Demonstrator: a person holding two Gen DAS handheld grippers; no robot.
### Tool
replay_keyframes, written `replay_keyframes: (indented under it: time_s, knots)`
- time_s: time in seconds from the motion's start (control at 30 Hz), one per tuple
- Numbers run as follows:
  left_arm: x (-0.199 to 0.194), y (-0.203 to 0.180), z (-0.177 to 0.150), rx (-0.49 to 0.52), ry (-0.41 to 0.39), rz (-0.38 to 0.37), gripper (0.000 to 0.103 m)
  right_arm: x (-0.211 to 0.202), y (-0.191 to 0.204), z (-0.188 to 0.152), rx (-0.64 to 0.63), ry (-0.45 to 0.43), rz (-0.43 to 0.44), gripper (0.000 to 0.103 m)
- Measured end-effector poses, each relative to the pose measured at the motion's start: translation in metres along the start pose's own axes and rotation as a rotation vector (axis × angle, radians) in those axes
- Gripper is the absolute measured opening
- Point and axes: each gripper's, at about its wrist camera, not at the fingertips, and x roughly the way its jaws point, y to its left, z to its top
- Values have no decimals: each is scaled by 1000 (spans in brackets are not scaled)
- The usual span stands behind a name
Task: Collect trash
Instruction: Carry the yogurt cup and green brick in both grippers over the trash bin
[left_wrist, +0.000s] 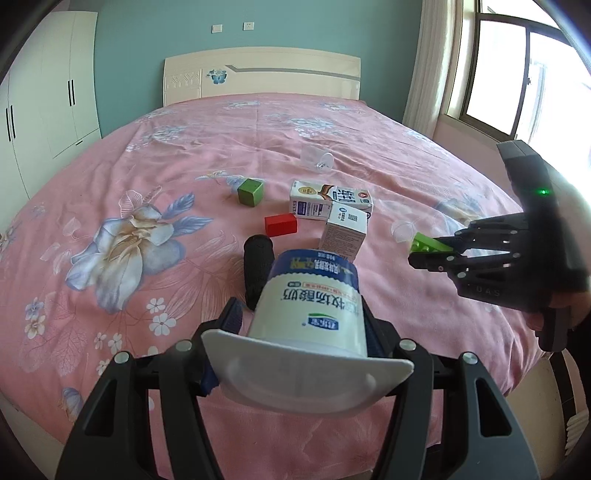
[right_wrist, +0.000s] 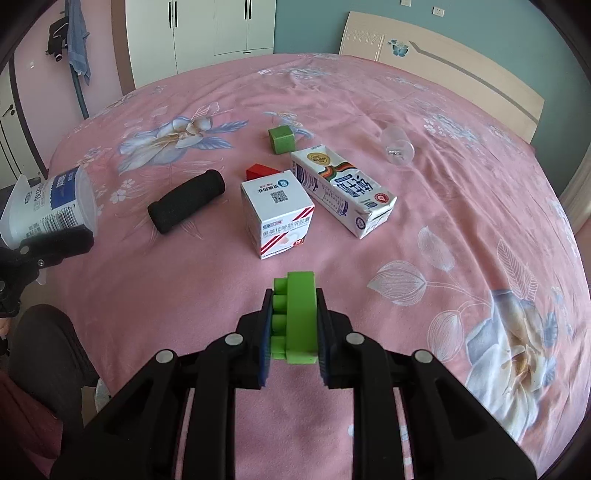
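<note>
My left gripper (left_wrist: 301, 314) is shut on a white and blue yogurt cup (left_wrist: 314, 306), held tilted above the pink bedspread (left_wrist: 147, 177); the same cup (right_wrist: 51, 206) shows at the left edge of the right wrist view. My right gripper (right_wrist: 293, 321) is shut on a green toy brick (right_wrist: 297, 317), lifted off the bed; that brick (left_wrist: 428, 243) pokes out of the right gripper (left_wrist: 432, 253) at the right of the left wrist view. On the bed lie a milk carton (right_wrist: 340, 188), a small white medicine box (right_wrist: 277, 218) and a clear plastic cup (right_wrist: 397, 147).
A black foam roll (right_wrist: 188, 199), a red block (right_wrist: 260, 171) and a green cube (right_wrist: 282, 138) lie among the cartons. The headboard (left_wrist: 262, 74) is at the far end, wardrobes (left_wrist: 44, 99) left, a window (left_wrist: 517, 70) right. A person's leg (right_wrist: 40, 350) is by the bed's edge.
</note>
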Motion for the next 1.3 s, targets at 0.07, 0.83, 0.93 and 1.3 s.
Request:
replay_keyframes:
  time_s: [0.07, 0.83, 0.93, 1.3]
  knots:
    - [-19, 0, 9, 23, -28, 18, 63, -23, 6, 5, 5, -23, -25, 22]
    - [-220, 8, 59, 79, -265, 146, 63, -282, 116, 28, -89, -353, -238, 22]
    - [-237, 8, 45, 103, -275, 160, 63, -299, 133, 18, -114, -383, -234, 22]
    - [-235, 23, -30, 174, -114, 150, 63, -305, 172, -40, -149, -364, -158, 22]
